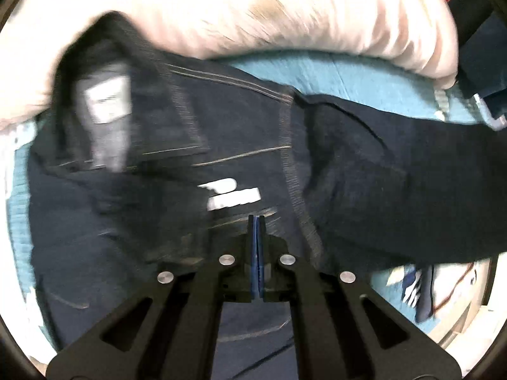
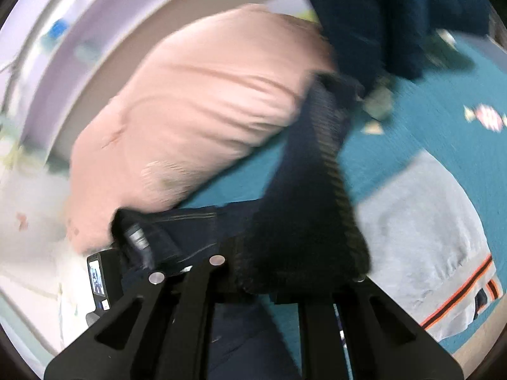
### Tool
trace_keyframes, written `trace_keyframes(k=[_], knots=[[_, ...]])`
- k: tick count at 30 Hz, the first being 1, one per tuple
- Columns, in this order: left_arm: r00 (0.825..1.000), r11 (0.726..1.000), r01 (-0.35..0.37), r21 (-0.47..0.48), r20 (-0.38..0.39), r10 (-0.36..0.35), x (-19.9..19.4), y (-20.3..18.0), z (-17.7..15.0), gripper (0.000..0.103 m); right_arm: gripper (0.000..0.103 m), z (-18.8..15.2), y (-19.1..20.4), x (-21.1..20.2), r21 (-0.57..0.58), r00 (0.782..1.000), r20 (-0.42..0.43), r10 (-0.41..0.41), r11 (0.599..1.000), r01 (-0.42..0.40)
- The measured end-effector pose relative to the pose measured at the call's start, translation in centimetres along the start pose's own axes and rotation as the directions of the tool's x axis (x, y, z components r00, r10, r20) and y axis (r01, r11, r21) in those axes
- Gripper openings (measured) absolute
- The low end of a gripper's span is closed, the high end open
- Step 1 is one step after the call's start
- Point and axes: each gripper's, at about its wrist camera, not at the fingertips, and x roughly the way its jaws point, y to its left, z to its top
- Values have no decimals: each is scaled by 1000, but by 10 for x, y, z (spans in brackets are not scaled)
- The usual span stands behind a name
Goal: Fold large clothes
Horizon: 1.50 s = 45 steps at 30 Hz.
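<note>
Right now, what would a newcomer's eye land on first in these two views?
The dark navy garment fills the left wrist view, inside out, white tag by the collar. Behind it bulges a pale pink pillow on the teal bedspread. In the right wrist view, a grey sweater with orange stripes lies at right.

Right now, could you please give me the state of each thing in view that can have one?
left gripper: shut, nothing visibly between the blue pads.
right gripper: fingertips hidden under dark fabric; open or shut unclear.
dark garment: unfolded, rumpled, inside label showing.
pink pillow: plump, lying on the teal bedspread.
grey garment: lying flat on the bedspread.
</note>
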Motion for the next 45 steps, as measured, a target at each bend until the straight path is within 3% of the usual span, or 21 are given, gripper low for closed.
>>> trace_keyframes(k=[2, 6, 9, 14, 19, 22, 27, 29, 32, 33, 35, 37, 38, 40, 41, 43, 45], knots=[[999, 1000, -1, -12, 36, 2, -21, 19, -12, 3, 8, -5, 32, -2, -49, 1000, -9, 23, 999, -24], [989, 995, -75, -61, 126, 82, -63, 71, -39, 3, 8, -20, 107, 5, -163, 995, -55, 84, 982, -92], [987, 992, -64, -112, 140, 80, -84, 114, -53, 3, 8, -41, 164, 23, -232, 985, -118, 124, 961, -149], [988, 979, -48, -196, 137, 76, -102, 181, -81, 3, 8, -92, 244, 82, -320, 967, -236, 93, 932, -168], [989, 960, -50, -274, 121, 86, -100, 248, -114, 3, 9, -143, 272, 157, -378, 947, -321, -18, 919, -111], [993, 945, -72, -318, 67, 98, -85, 281, -132, 3, 12, -167, 263, 203, -295, 922, -385, -39, 952, -82], [996, 930, -59, -364, 37, 78, -68, 320, -155, 3, 19, -204, 268, 236, -370, 917, -371, -150, 929, 3], [998, 922, -35, -385, 35, 52, -63, 329, -159, 3, 27, -210, 271, 243, -369, 917, -361, -170, 929, 27], [999, 919, -20, -393, 34, 37, -57, 334, -162, 3, 54, -211, 272, 245, -309, 916, -384, -116, 951, -9], [999, 920, -16, -392, 34, 32, -55, 334, -162, 3, 64, -213, 275, 243, -282, 911, -405, -82, 959, -39], [999, 920, -8, -393, 31, 22, -51, 332, -161, 3, 69, -215, 278, 243, -208, 893, -450, -7, 973, -97], [1000, 919, 0, -395, 26, 11, -47, 329, -161, 4, 72, -219, 282, 245, -198, 879, -477, 11, 973, -120], [1000, 919, 7, -394, 26, 4, -46, 327, -161, 4, 72, -223, 282, 249, -147, 847, -528, 68, 974, -170], [1000, 921, 11, -389, 27, 0, -47, 323, -161, 4, 72, -236, 287, 257, 20, 755, -615, 228, 961, -275], [1000, 922, 9, -386, 26, 1, -47, 320, -161, 4, 72, -241, 290, 256, 43, 740, -624, 251, 957, -288], [1000, 926, 0, -378, 23, 10, -49, 317, -161, 4, 72, -243, 298, 249, -20, 759, -615, 214, 958, -287], [999, 928, -6, -373, 29, 19, -55, 313, -161, 4, 72, -246, 301, 244, -52, 761, -616, 205, 953, -299]])
